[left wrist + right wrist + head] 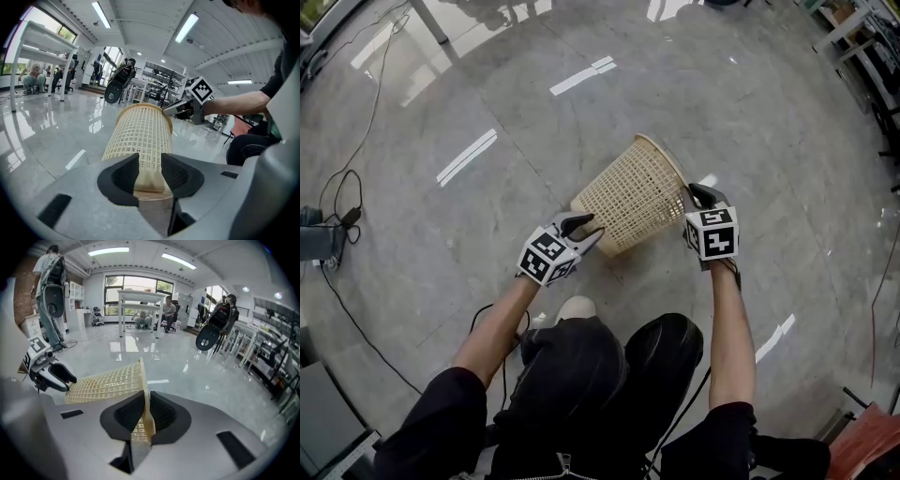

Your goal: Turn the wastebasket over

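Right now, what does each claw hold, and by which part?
Both hold the wastebasket, lying on its side: the left claw grips its bottom edge, the right claw its open rim.

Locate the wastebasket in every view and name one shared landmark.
Head view: wastebasket at centre, tipped sideways.
Left gripper view: wastebasket centre, base between the jaws.
Right gripper view: wastebasket left of centre, rim between the jaws.
Shared landmark: the glossy grey floor.
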Available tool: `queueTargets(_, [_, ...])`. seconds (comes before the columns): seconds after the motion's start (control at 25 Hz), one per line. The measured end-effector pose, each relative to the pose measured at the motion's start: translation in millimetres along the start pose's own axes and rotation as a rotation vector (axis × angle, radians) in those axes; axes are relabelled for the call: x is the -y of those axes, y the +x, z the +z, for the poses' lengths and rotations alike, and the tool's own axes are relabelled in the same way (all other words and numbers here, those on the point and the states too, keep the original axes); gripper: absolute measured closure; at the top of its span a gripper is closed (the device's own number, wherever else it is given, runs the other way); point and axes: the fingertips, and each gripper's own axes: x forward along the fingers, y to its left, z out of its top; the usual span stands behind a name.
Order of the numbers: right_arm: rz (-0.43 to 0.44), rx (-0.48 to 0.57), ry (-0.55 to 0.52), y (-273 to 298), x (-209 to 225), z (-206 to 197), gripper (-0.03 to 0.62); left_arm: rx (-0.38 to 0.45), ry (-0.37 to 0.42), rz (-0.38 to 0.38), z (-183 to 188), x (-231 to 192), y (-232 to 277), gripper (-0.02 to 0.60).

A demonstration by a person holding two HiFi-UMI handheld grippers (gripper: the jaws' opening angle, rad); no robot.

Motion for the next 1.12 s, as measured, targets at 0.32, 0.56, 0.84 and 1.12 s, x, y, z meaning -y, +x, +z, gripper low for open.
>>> queueTargets(0.32, [0.016,-0.012,0.061,-7.9,-9.6,-5.3,0.556,-0.026,0.004,0.013,2.4,-14.1,-7.4,0.433])
queueTargets(0.56, [0.091,-0.069,0.172,-13.3,-58.7,-6.5,0.553,0.025,0.001,0.054,34.0,-30.7,-29.4,0.433])
queueTargets(0.84, [0.402,0.022,0.176,-17.1,-160.6,3.1,0.553,0.08,0.027,0.049,95.5,-0.8,-36.5,0.422])
queueTargets(1.12, [0.534,0.12,0.083,-19.8,-218.4,2.0,0.551,-0.061,-0.02,0.1,65.0,1.6,-35.4,0.422])
